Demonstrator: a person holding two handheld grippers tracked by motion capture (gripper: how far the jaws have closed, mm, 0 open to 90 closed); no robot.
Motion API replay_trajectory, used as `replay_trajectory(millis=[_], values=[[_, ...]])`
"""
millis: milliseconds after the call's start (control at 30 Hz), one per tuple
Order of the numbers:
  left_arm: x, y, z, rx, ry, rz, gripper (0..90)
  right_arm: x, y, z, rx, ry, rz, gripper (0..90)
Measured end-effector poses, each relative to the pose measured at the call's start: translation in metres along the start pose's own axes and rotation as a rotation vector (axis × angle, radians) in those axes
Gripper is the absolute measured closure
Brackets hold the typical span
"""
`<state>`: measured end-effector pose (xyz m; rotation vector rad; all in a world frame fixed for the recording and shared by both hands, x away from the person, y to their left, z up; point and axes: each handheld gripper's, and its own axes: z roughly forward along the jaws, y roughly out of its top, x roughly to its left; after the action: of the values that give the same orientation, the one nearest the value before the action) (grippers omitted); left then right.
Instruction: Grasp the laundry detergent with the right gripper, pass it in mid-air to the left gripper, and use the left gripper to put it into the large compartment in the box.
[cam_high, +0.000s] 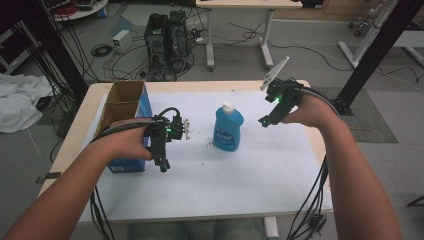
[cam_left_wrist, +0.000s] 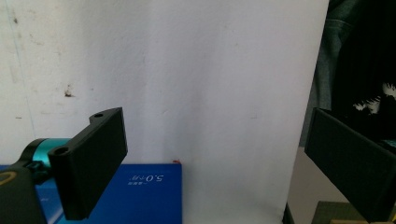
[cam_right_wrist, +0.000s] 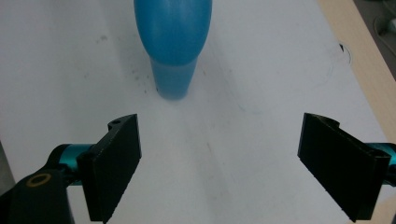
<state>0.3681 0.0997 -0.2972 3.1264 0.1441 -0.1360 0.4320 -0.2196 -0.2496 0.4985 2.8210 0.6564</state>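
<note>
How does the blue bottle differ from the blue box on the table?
The blue bottle is rounded, with a white cap on top; the blue box is squared, its cardboard top open. The bottle stands mid-table between the grippers; the box sits at the left edge, beside the left gripper. Both stand upright.

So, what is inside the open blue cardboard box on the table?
The blue cardboard box has its top flaps open, and brown inner walls show. Its bottom is hidden by the walls and the left gripper, so contents cannot be told.

We see the bottle (cam_high: 228, 127) standing mid-surface (cam_high: 260, 170), the box (cam_high: 125, 125) at its left, well apart.
</note>
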Motion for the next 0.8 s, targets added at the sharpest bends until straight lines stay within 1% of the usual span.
replay_trajectory(millis=[33,67,100,133,200,233,300,333,433,467,500,533,600,633,667,700,767,800], values=[[0.000,0.000,0.000,-0.003,0.000,-0.001,5.7,0.000,-0.005,0.002,-0.028,0.000,0.021,12.4],[-0.001,0.000,0.000,-0.005,0.001,-0.001,5.7,0.000,-0.009,0.004,-0.063,-0.003,0.027,12.4],[-0.001,0.000,0.000,-0.005,0.009,0.005,5.7,0.000,-0.013,0.005,-0.086,0.003,0.048,12.3],[-0.002,0.001,-0.001,-0.001,0.005,0.000,5.7,0.000,-0.016,0.008,-0.115,0.010,0.047,12.4],[-0.002,0.001,-0.002,-0.011,0.010,0.006,5.7,0.002,-0.022,0.012,-0.143,0.007,0.071,12.3],[-0.003,0.001,-0.002,-0.004,0.010,0.008,5.7,0.003,-0.025,0.014,-0.162,0.017,0.079,12.4],[-0.003,0.000,-0.002,-0.005,0.007,0.009,5.7,0.003,-0.029,0.017,-0.188,0.012,0.078,12.3],[-0.003,0.000,-0.002,-0.002,0.007,0.007,5.7,0.004,-0.031,0.020,-0.201,0.022,0.088,12.4],[-0.003,0.000,-0.003,-0.001,0.014,0.013,5.7,0.007,-0.034,0.026,-0.215,0.023,0.089,12.4],[-0.004,-0.001,-0.003,-0.016,0.013,0.005,5.7,0.008,-0.035,0.027,-0.216,0.029,0.086,12.3],[-0.004,-0.001,-0.003,-0.017,0.016,0.005,5.7,0.009,-0.036,0.029,-0.225,0.031,0.081,12.3],[-0.004,-0.001,-0.003,-0.018,0.009,0.002,5.7,0.010,-0.036,0.031,-0.227,0.025,0.082,12.3],[-0.004,-0.001,-0.003,-0.020,0.012,0.006,5.7,0.012,-0.037,0.035,-0.226,0.029,0.079,12.3],[-0.005,-0.001,-0.003,-0.019,0.018,0.010,5.7,0.013,-0.037,0.037,-0.230,0.031,0.074,12.4],[-0.005,-0.001,-0.004,-0.015,0.012,0.006,5.7,0.013,-0.037,0.039,-0.240,0.034,0.072,12.3],[-0.005,0.000,-0.004,-0.018,0.013,0.009,5.7,0.013,-0.037,0.041,-0.239,0.038,0.071,12.3],[-0.006,0.000,-0.004,-0.018,0.016,0.009,5.7,0.014,-0.037,0.045,-0.240,0.044,0.077,12.3],[-0.006,0.000,-0.005,-0.009,0.017,0.016,5.7,0.014,-0.037,0.046,-0.243,0.048,0.081,12.3]])
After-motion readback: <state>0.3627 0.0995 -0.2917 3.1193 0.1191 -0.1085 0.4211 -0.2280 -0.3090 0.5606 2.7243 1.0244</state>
